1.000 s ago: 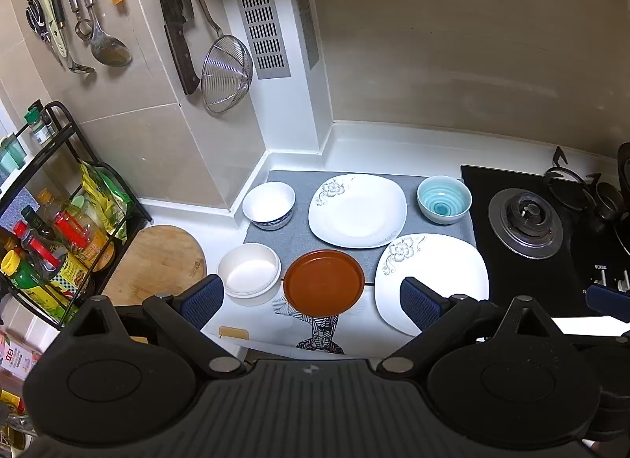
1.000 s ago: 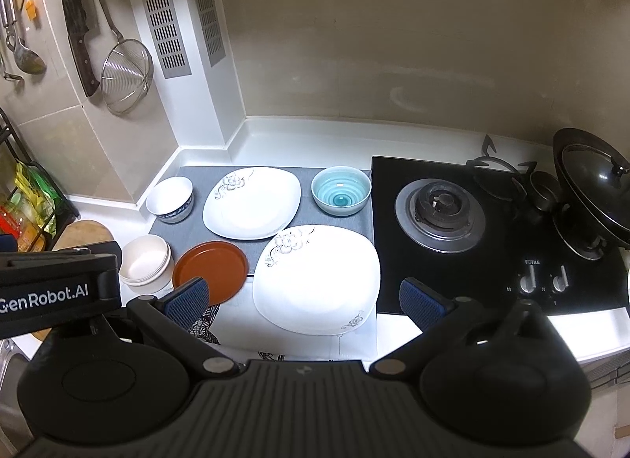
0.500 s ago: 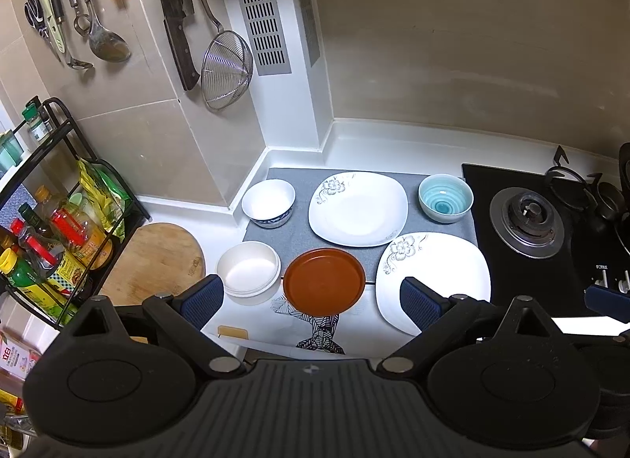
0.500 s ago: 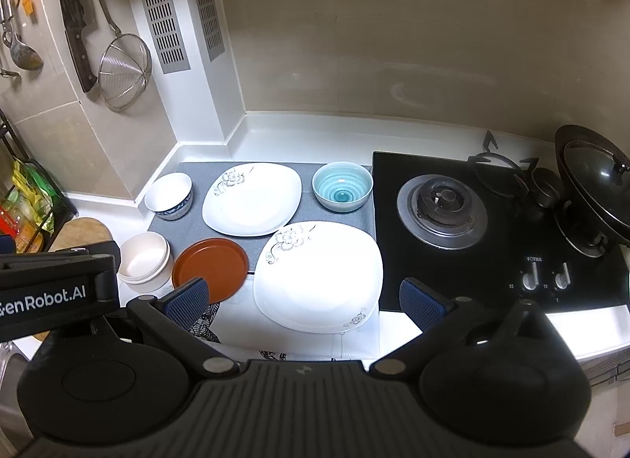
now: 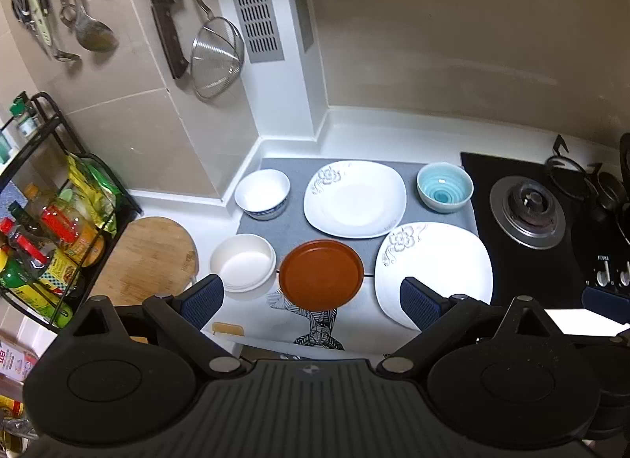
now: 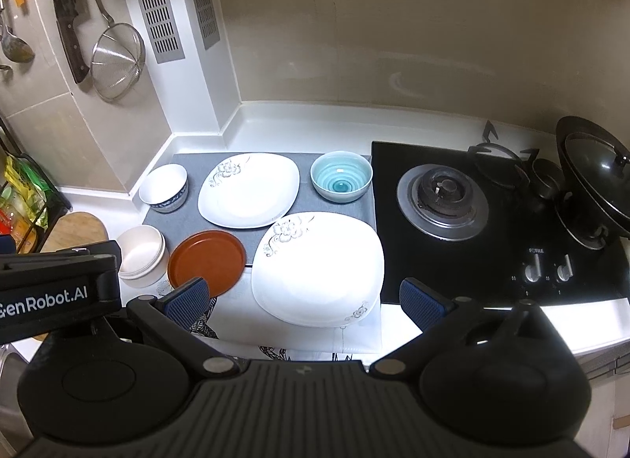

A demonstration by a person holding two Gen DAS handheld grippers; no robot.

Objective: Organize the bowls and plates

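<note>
On the counter's grey mat [image 5: 291, 228] lie a white flowered plate [image 5: 354, 198] [image 6: 248, 190], a blue-rimmed white bowl [image 5: 262, 193] [image 6: 163, 187] and a teal bowl [image 5: 445, 186] [image 6: 341, 175]. Nearer me sit a larger white flowered plate [image 5: 433, 265] [image 6: 319, 269], a brown round plate [image 5: 321, 275] [image 6: 206, 263] and a cream bowl [image 5: 242, 267] [image 6: 139, 255]. My left gripper [image 5: 311, 302] hovers open above the brown plate, holding nothing. My right gripper [image 6: 303, 300] hovers open above the large plate, holding nothing.
A black gas hob [image 6: 492, 218] with a lidded wok [image 6: 594, 182] lies to the right. A wooden board [image 5: 145, 257] and a black rack of bottles [image 5: 43, 237] stand at the left. Utensils, a cleaver and a strainer [image 5: 214, 56] hang on the wall.
Both views have drifted very slightly; the dishes stay where they were and both grippers remain open.
</note>
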